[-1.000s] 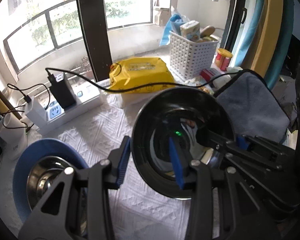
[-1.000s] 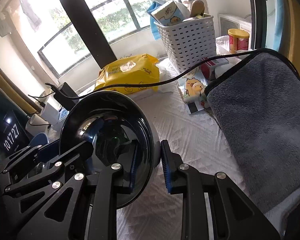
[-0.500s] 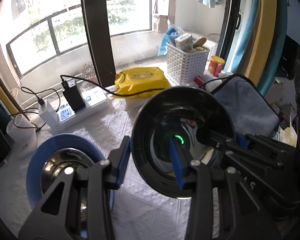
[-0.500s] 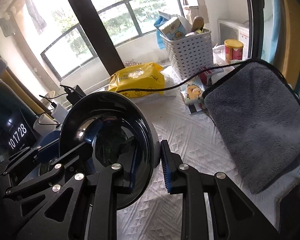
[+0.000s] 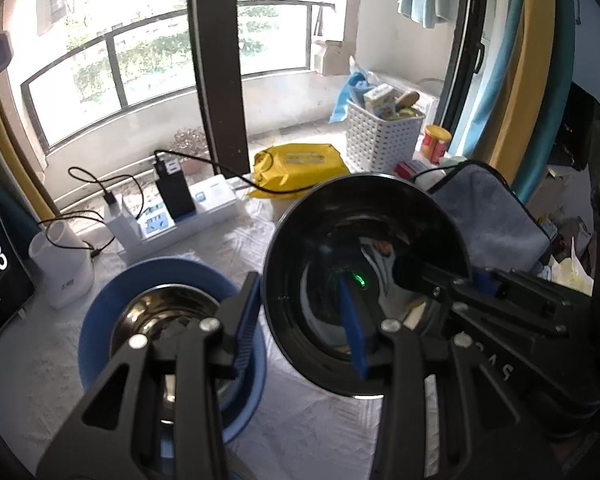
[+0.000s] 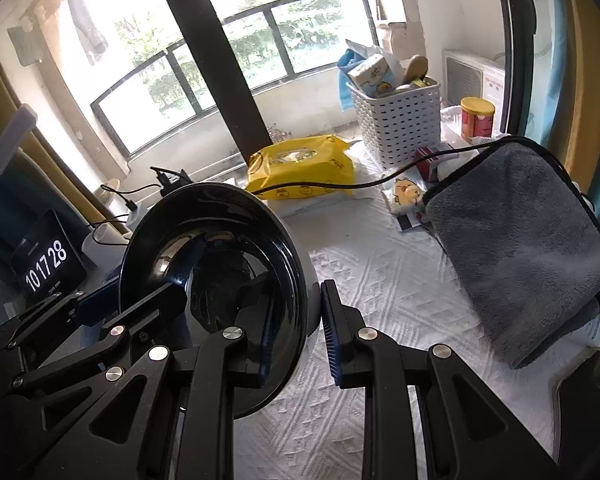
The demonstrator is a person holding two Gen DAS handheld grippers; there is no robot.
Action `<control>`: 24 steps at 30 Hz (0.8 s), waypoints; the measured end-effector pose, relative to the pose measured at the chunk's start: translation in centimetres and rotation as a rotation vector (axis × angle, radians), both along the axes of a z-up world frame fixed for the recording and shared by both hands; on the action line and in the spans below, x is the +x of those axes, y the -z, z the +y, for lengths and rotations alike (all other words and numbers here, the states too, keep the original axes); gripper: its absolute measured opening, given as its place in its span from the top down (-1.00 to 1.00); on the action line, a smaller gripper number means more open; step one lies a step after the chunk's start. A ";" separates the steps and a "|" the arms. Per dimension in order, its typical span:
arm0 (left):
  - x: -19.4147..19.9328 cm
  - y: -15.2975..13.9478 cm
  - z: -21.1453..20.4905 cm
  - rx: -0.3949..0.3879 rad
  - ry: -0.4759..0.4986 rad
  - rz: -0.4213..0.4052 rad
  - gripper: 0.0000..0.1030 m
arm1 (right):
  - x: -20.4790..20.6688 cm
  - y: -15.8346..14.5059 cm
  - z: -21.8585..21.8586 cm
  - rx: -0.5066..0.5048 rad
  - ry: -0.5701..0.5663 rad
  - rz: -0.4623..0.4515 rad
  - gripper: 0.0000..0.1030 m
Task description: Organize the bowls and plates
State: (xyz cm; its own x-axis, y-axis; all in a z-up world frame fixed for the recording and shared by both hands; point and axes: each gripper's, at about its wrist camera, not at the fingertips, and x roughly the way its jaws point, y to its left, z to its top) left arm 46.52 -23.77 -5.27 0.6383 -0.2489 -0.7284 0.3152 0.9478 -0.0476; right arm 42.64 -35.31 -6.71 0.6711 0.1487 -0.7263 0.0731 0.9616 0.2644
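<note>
Grippers both clamp one black bowl [image 5: 364, 284], held tilted above the white cloth [image 6: 392, 280]. Left gripper [image 5: 300, 320]: narrow, one blue pad outside the near-left rim, the other inside the bowl. Right gripper [image 6: 296, 330]: narrow, one pad inside the bowl against its glossy wall, the other on the pale outer wall. In the left view the right gripper enters the bowl from the right edge; in the right view the left gripper's black links cross the lower left. Below and left of the held bowl, a steel bowl [image 5: 160, 316] sits in a blue plate [image 5: 100, 320] on the cloth. Beyond: power strip [image 5: 188, 216] with plugged chargers, white cup [image 5: 60, 264], clock display [image 6: 46, 266]. Farther back: yellow pack [image 6: 300, 168], a black cable [image 6: 380, 182] lying across it, white basket [image 6: 400, 124] with packets, yellow-lidded can [image 6: 476, 118]. Right of the bowl, well apart: folded grey towel [image 6: 520, 240]. Window railing and dark pillar behind.
</note>
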 end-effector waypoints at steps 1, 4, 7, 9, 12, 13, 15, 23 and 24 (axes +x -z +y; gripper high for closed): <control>-0.1 -0.1 0.2 -0.002 0.000 0.000 0.23 | 0.0 -0.1 0.2 0.001 -0.002 -0.001 0.53; -0.4 -0.3 1.0 -0.006 -0.004 -0.006 0.23 | -0.1 -0.3 0.8 -0.003 -0.007 -0.005 0.53; -0.5 -0.4 1.6 -0.010 -0.009 -0.007 0.23 | -0.2 -0.6 1.6 -0.008 -0.013 -0.008 0.53; -0.5 -0.5 2.3 -0.013 -0.014 -0.008 0.23 | -0.2 -0.8 2.1 -0.011 -0.018 -0.009 0.53; -0.7 -0.5 3.1 -0.017 -0.021 -0.008 0.23 | -0.2 -0.9 2.9 -0.015 -0.027 -0.011 0.53; -0.8 -0.6 3.4 -0.017 -0.024 -0.009 0.23 | -0.2 -1.0 3.2 -0.017 -0.030 -0.012 0.53; -0.8 -0.7 3.9 -0.019 -0.029 -0.010 0.23 | -0.1 -1.1 3.7 -0.019 -0.036 -0.013 0.53; -0.9 -0.9 7.0 -0.026 -0.058 -0.015 0.23 | 0.2 -1.3 6.4 -0.027 -0.067 -0.017 0.53; -0.9 -0.9 7.3 -0.027 -0.062 -0.015 0.23 | 0.2 -1.4 6.8 -0.027 -0.071 -0.017 0.53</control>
